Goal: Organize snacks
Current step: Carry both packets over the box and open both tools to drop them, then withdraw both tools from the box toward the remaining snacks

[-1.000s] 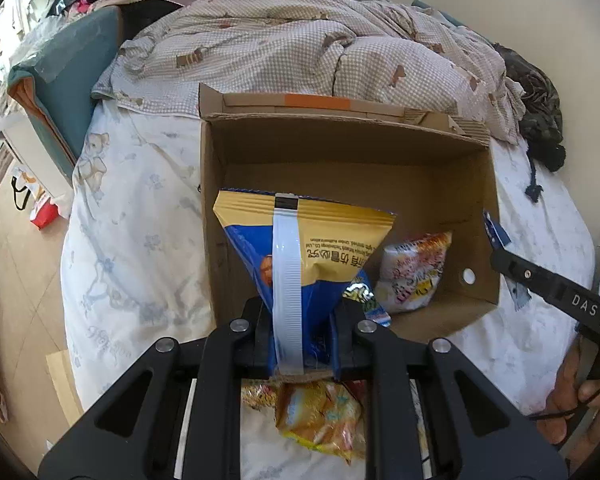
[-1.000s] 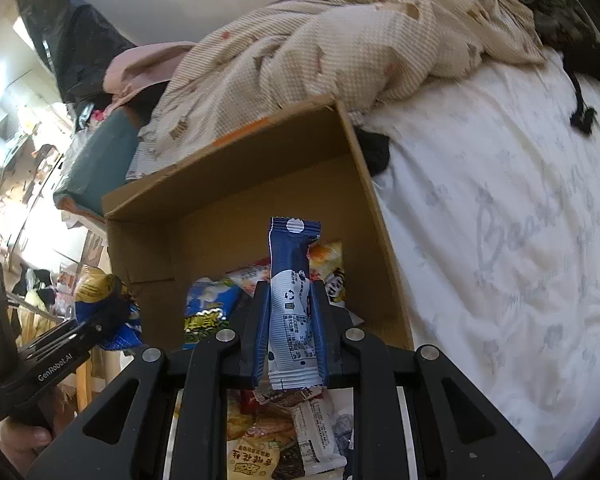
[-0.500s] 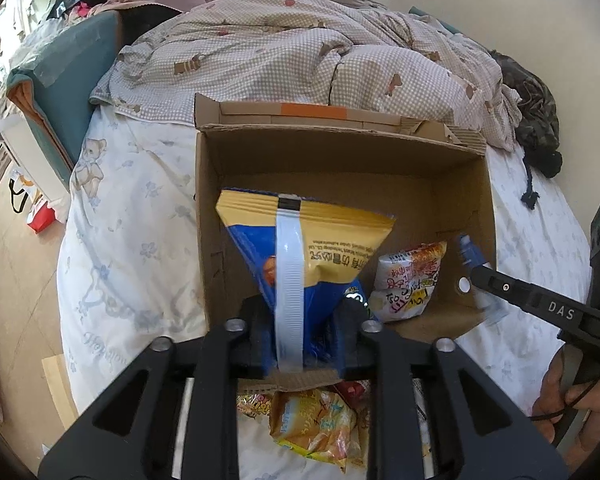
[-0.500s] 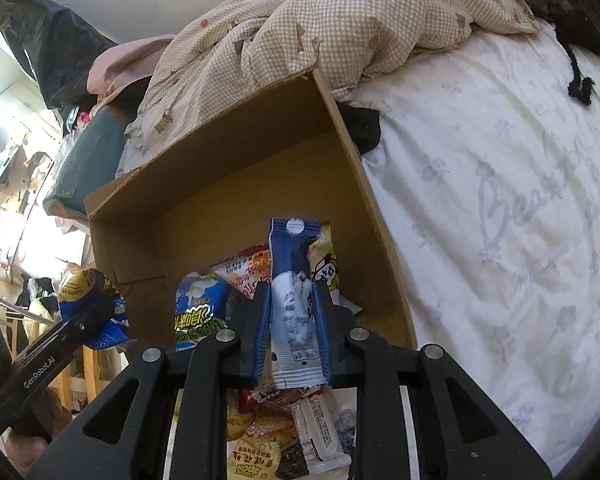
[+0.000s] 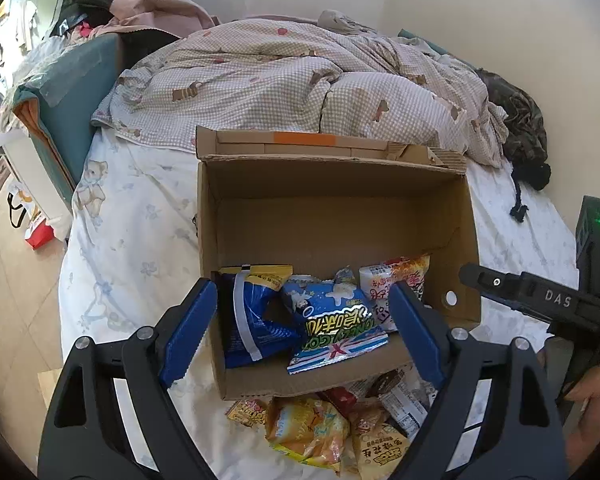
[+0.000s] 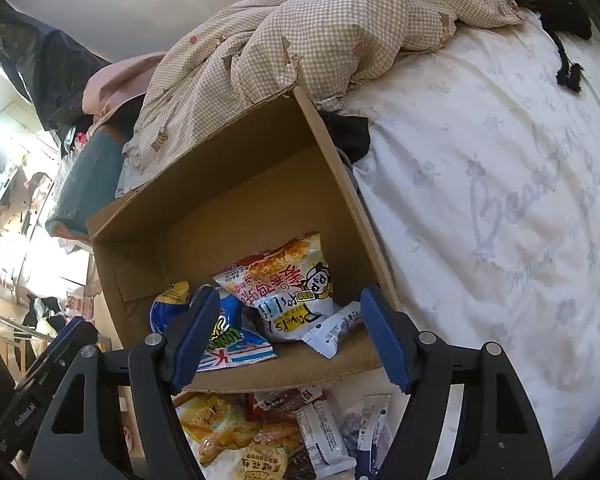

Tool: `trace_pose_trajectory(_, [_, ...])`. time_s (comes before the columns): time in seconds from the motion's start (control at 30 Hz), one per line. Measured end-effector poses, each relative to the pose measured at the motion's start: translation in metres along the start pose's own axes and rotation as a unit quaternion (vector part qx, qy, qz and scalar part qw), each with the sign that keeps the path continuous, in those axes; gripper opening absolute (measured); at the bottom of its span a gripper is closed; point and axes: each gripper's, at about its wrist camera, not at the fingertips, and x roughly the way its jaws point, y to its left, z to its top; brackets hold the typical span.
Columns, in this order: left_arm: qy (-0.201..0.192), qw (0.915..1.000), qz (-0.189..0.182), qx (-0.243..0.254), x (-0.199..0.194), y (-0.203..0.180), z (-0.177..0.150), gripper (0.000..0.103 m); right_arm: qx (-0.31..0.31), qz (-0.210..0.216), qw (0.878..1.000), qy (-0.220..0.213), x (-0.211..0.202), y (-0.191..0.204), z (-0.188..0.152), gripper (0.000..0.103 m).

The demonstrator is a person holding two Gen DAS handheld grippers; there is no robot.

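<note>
Now tongs (image 5: 302, 322) wide above box (image 5: 340, 216).

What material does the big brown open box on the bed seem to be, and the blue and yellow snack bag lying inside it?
The brown open box looks like corrugated cardboard with a matt finish: its torn top edge shows fluting. The blue and yellow snack bag seems to be thin plastic film, glossy and crinkled, with creases that catch the light; a foil lining cannot be told.

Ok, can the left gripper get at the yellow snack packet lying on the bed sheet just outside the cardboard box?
Probably yes. The left gripper is open and empty, and the yellow snack packet lies uncovered atop the pile, before the cardboard box.
</note>
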Motion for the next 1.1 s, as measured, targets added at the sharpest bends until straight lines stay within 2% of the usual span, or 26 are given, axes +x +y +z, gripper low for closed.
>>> trace_pose_trajectory(0.27, [-0.007, 1.0, 0.001, 0.003, -0.004, 0.001, -0.003, 0.085, -0.008, 0.006, 1.0, 0.006, -0.001, 0.004, 0.0, 0.075])
trace_pose_trajectory(0.5, [-0.03, 0.9995, 0.012, -0.004, -0.019, 0.006, -0.006, 0.085, -0.015, 0.011, 1.0, -0.003, -0.006, 0.01, -0.001, 0.075])
trace_pose_trajectory(0.73, [-0.04, 0.9987, 0.03, -0.006, -0.036, 0.011, -0.009, 0.085, -0.04, 0.009, 0.999, -0.026, -0.024, 0.021, -0.01, 0.075])
trace_pose_trajectory(0.9, [-0.052, 0.9983, 0.026, 0.001, -0.052, 0.013, -0.016, 0.085, -0.045, 0.011, 0.998, -0.033, -0.04, 0.024, -0.021, 0.075])
trace_pose_trajectory(1.1, [-0.037, 0.9984, 0.023, -0.036, -0.062, 0.026, -0.035, 0.085, -0.054, 0.013, 0.998, -0.032, -0.056, 0.024, -0.037, 0.075])
